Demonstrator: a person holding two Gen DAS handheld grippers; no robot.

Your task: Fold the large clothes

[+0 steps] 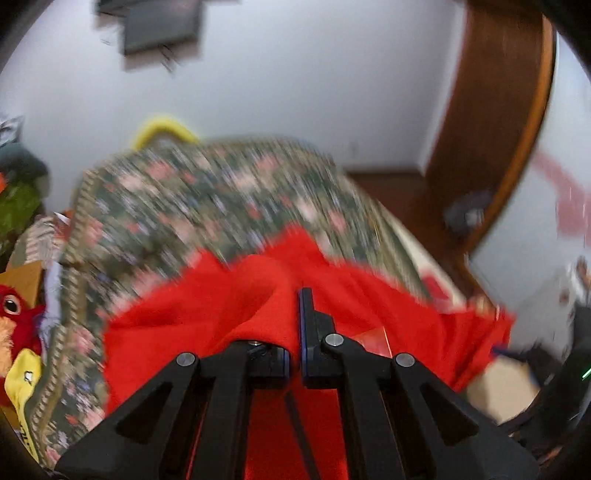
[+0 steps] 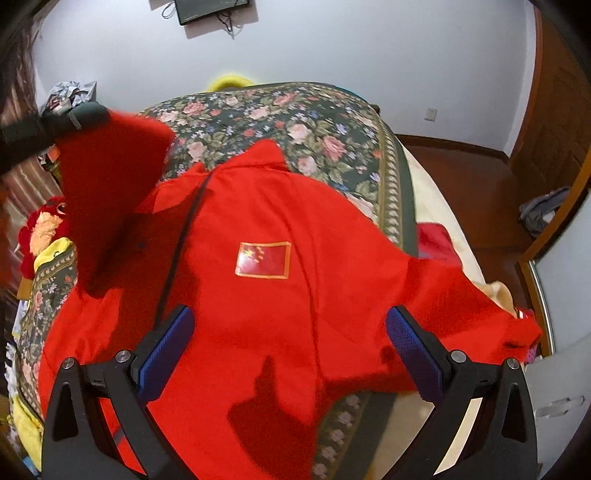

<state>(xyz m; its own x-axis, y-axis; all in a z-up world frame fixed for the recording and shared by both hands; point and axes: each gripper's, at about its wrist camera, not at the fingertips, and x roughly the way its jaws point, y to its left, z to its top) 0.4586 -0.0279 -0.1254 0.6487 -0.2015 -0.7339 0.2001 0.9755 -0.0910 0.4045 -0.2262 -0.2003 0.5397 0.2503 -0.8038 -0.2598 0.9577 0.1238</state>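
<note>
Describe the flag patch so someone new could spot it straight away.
Find the bed with the floral cover. A red shirt lies spread over it. The patch sits on the shirt's chest, right of a dark line running down the shirt: a small red rectangle with yellow stars and a gold border, the only emblem on the plain red cloth.

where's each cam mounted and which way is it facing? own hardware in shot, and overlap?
Left wrist: on the left gripper, looking down along its shut fingers, which pinch the red shirt above the floral bedspread; blurred.
Right wrist: on the right gripper, jaws open above the red shirt with its flag patch; the left gripper's end shows upper left, lifting a shirt flap.
Shared: shirt, bedspread, white wall, wall-mounted screen.
</note>
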